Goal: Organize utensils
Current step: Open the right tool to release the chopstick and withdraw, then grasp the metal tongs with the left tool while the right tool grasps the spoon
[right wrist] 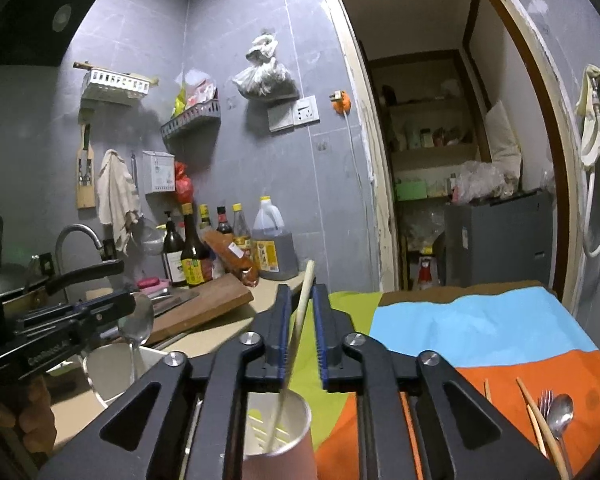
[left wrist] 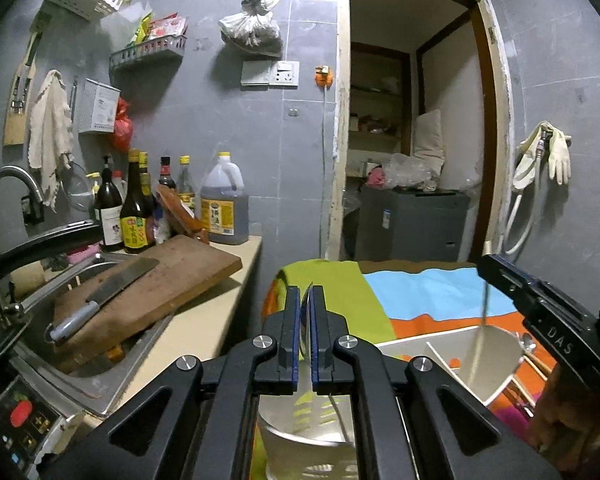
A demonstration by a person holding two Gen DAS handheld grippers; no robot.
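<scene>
We've got a spoon (left wrist: 309, 320) pinched bowl-up in our left gripper (left wrist: 308, 320), fingers (left wrist: 293, 320) clamped tight on it, handle hanging down into the white holder (left wrist: 300, 440) right below. From the right wrist view you can see the same spoon (right wrist: 138, 320) sticking up out of that holder (right wrist: 108, 372), its bowl above the rim.

Our right gripper (right wrist: 303, 332) has a chopstick (right wrist: 300, 320) standing between its fingers (right wrist: 282, 320), but they're only narrowly apart and not squeezing it: there's a visible gap on the right side, and the stick leans against the left finger. Its lower end sits inside the pink cup (right wrist: 278, 432), which is directly under the gripper. In the left view that same stick (left wrist: 485, 300) drops from the right gripper (left wrist: 496, 276) into the cup (left wrist: 488, 360).

Still lying on the cloth (right wrist: 480, 332) at the right: a fork (right wrist: 545, 404), another spoon (right wrist: 560, 416) and more chopsticks (right wrist: 534, 412), all bunched together on the orange patch.

Farther out, the table (left wrist: 204, 320) on the left carries a cutting board (left wrist: 160, 284) with a knife (left wrist: 108, 292) on it, hanging partly over the sink (left wrist: 100, 380), with bottles (left wrist: 136, 208) along the wall behind. A doorway (left wrist: 412, 120) opens at the back.
</scene>
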